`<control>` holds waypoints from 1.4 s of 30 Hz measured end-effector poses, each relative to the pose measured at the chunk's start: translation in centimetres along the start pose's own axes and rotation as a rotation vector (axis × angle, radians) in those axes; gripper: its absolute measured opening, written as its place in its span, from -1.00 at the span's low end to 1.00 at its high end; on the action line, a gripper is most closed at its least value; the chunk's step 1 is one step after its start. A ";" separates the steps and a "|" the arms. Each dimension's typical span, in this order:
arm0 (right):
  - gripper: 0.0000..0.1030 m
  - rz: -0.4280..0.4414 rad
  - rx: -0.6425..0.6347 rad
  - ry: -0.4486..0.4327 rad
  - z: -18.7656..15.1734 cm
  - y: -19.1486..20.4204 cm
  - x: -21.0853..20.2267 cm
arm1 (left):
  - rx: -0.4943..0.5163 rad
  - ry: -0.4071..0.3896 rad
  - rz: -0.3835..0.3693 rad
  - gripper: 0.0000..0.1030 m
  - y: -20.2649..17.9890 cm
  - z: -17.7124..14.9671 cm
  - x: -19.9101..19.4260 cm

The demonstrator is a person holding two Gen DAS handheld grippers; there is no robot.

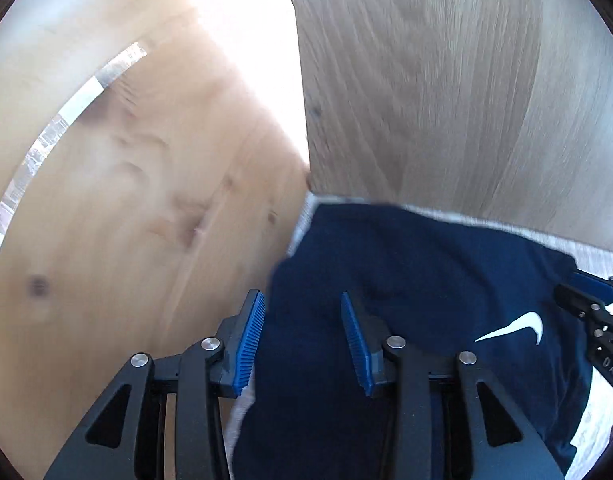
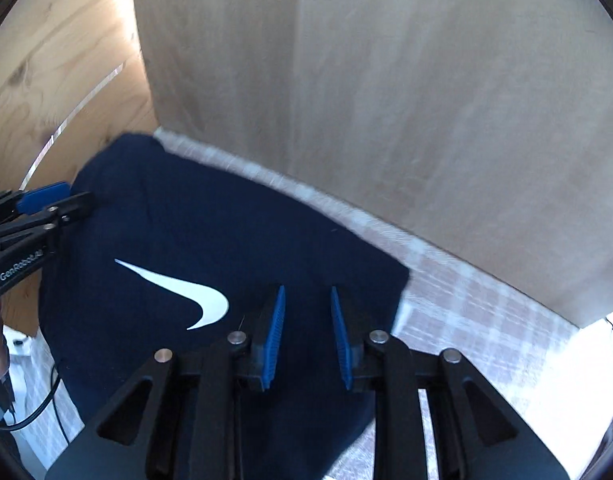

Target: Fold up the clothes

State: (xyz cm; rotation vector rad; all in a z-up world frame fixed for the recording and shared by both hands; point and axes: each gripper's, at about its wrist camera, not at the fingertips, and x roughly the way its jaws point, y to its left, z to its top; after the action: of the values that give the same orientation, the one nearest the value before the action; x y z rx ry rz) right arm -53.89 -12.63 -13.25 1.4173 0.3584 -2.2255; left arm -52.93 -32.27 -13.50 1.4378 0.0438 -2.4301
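A dark navy cotton garment with a white swoosh logo [image 2: 178,292] lies folded into a compact block on a pale checked cloth surface [image 2: 466,304], pushed up close to tall light-wood panels [image 2: 386,100] at the far side. I cannot tell whether the cloth covers a worktop or a bed.

The left tongs [image 1: 302,344] hang over the garment's left edge, blue ribbed pads [image 1: 250,340] apart, with navy fabric showing in the gap but neither pad pressing on it. The right tongs [image 2: 306,336] sit over the garment's near right part, pads also apart, though by less, and nothing is clamped. No grip shows on either side.

The garment lies directly below and ahead of both tongs, its long axis running from near left to far right in the right wrist view. The right tongs look nearer its free right-hand edge, the left tongs nearer the left edge by the wood panel, so a further fold would likely start from those two edges.

The white swoosh [image 1: 518,326] is the only brand mark on the cloth. The left tongs' arm, seen from the right wrist, reads "GenRobot.AI" [image 2: 20,268].
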 end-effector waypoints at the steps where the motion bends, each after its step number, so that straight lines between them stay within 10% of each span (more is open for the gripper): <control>1: -0.46 0.001 0.014 -0.019 -0.2 -0.2 -0.8 | -0.005 -0.008 -0.012 -0.27 0.1 -0.2 -0.8; 9: -0.21 0.203 0.062 -0.061 -6.3 -2.2 -6.4 | -0.010 0.073 0.001 -0.26 2.8 -5.8 -1.9; 15: -0.21 0.103 -0.024 0.044 -10.4 -1.1 -6.3 | 0.006 0.129 0.065 -0.27 3.0 -9.0 -1.7; 23: -0.21 0.251 0.024 -0.035 -12.6 0.6 -11.2 | 0.036 0.097 -0.069 -0.27 0.8 -10.5 -3.7; 28: -0.21 0.189 0.046 0.110 -15.3 0.4 -9.9 | 0.037 0.131 -0.052 -0.27 1.1 -12.7 -4.3; 42: 0.04 -0.042 0.165 -0.186 -20.7 -2.9 -23.6 | 0.038 -0.096 -0.162 0.06 -2.0 -17.9 -19.8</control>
State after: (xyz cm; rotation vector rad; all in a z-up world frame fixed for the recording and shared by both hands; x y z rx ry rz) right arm -31.00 5.19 -0.97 1.2788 0.1456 -2.4456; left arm -29.48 -22.09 -5.60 1.3798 0.0971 -2.6414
